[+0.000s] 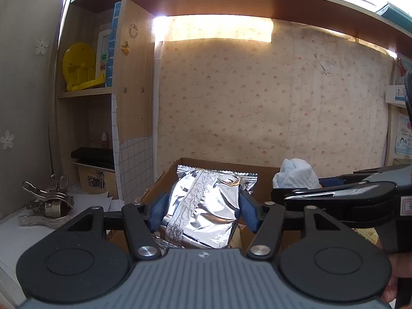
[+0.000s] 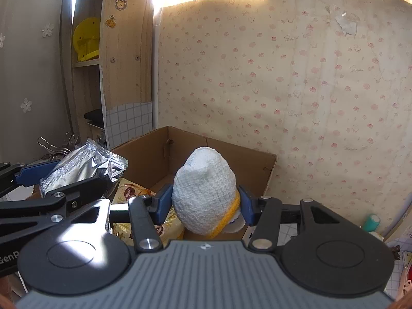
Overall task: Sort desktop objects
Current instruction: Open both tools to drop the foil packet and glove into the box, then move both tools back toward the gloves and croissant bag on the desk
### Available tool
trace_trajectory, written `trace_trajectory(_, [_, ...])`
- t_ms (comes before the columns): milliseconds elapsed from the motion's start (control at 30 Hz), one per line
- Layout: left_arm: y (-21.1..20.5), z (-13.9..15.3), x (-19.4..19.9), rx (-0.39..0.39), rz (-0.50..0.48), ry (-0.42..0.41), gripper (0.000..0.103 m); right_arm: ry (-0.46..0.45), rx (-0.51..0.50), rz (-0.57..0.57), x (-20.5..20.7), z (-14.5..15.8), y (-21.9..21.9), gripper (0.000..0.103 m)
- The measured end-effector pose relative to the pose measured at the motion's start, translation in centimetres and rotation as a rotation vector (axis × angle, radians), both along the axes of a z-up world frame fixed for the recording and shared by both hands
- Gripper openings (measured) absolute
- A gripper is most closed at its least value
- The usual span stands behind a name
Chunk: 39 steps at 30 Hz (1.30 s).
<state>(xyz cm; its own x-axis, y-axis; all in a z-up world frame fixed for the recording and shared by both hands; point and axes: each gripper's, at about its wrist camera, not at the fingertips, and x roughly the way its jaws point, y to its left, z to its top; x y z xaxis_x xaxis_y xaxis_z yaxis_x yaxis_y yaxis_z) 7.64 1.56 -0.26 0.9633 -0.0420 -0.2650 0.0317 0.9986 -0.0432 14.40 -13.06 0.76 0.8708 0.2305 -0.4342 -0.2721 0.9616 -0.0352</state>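
My left gripper (image 1: 203, 212) is shut on a silver foil packet (image 1: 206, 206) and holds it over the open cardboard box (image 1: 167, 175). My right gripper (image 2: 204, 203) is shut on a white knitted plush with a yellow band (image 2: 204, 190), held above the same box (image 2: 154, 154). The foil packet (image 2: 82, 164) and left gripper show at the left of the right wrist view. The plush (image 1: 296, 177) and right gripper show at the right of the left wrist view. A yellow snack packet (image 2: 131, 193) lies inside the box.
A wooden shelf unit (image 1: 85, 92) stands at the left with a yellow toy (image 1: 77, 67), a black case and a small bottle. Metal clips (image 1: 49, 200) lie on the white desk at the left. Patterned wallpaper backs the box. A teal roll (image 2: 372, 222) sits at the right.
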Motion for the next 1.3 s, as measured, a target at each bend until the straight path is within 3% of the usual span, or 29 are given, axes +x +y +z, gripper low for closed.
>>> trace_trajectory(533, [-0.6,-0.1,1.5,0.006,0.010,0.046,0.063,-0.008,0.012,-0.013,1.2,-0.4,-0.7,0.058])
trace_trajectory(933, [-1.2,0.4,1.0,0.001,0.008,0.026,0.069,-0.052,0.039,-0.050,-1.3,0.9,-3.3,0.059])
trace_trajectory(1300, [-4.7,1.0,-0.6,-0.006,-0.081,0.009,0.069,-0.086,0.039,-0.134,-4.9,0.9,-7.4,0.059])
